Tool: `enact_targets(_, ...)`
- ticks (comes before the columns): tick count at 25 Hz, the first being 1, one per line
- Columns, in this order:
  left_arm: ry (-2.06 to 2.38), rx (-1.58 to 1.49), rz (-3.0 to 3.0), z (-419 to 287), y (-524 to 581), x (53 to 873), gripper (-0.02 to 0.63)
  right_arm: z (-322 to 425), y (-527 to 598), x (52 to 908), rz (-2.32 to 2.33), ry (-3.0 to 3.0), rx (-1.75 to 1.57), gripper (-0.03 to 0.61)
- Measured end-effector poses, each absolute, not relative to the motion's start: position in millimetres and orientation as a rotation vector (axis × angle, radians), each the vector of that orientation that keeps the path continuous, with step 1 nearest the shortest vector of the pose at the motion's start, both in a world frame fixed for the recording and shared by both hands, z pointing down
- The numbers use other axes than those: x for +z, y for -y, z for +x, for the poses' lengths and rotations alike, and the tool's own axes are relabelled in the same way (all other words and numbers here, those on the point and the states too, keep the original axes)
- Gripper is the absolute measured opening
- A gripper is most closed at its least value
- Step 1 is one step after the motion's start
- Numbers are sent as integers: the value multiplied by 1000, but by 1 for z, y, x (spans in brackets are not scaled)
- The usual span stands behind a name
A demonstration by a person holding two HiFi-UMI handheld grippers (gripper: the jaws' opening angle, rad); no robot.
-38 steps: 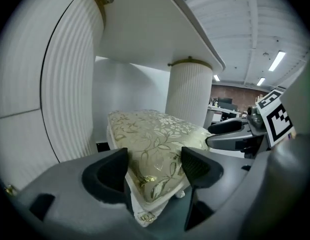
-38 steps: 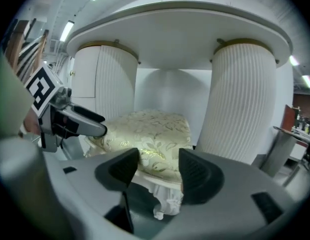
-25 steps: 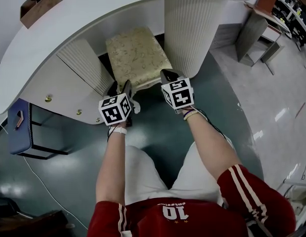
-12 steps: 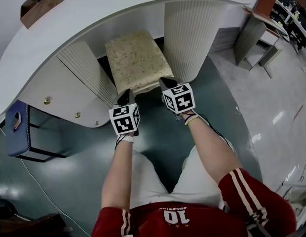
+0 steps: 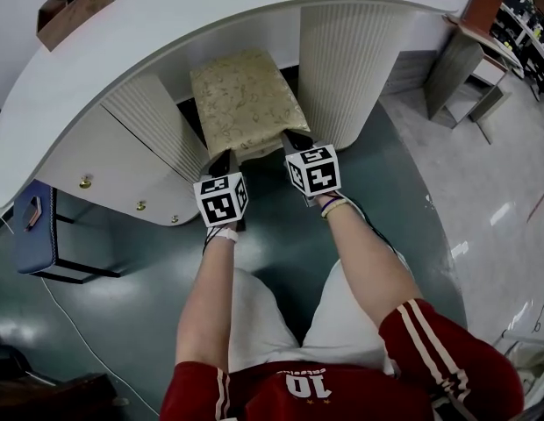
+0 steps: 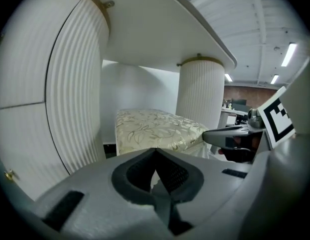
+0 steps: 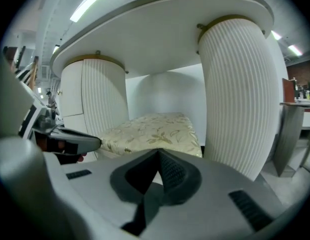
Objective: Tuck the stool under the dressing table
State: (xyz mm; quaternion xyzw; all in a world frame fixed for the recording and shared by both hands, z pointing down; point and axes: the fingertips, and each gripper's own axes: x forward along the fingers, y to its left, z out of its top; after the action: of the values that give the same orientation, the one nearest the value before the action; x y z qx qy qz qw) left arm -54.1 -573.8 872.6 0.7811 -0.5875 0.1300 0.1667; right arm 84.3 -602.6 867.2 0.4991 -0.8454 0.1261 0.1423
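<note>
Stool (image 5: 244, 103) pushed inward, just ahead of both grippers (image 5: 226, 159) (image 5: 294, 138)

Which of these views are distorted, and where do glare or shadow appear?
Head view: sharp, with pale glare patches on the floor. Left gripper view: fisheye curves the dressing table, corners black. Right gripper view: same curving; ceiling light shines bright; stool evenly lit.

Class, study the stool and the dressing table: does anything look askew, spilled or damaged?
Nothing is spilled or broken. The stool sits between the two ribbed pedestals of the dressing table, and seems turned a little rather than square to them. The left gripper and right gripper are shut by its near edge.
</note>
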Motion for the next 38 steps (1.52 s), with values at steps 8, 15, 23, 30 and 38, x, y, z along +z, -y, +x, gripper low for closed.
enact_targets(8,1687,307,2210,-54,582,873,-3,85,610,866,1464,2475,367,-2)
enact_targets(15,1574,264,2238,-48,566,869,-3,103,599,849,1486,2493,356,-2)
enact_targets(23,1606,229,2361,-41,517,835,-3,126,565,819,1467,2505,301,0)
enact_targets(30,1578,215,2425,-28,492,806,-3,138,535,778,1450,2574,245,0)
enact_targets(38,1606,75,2421,-45,479,766,-3,139,512,746,1451,2603,221,2)
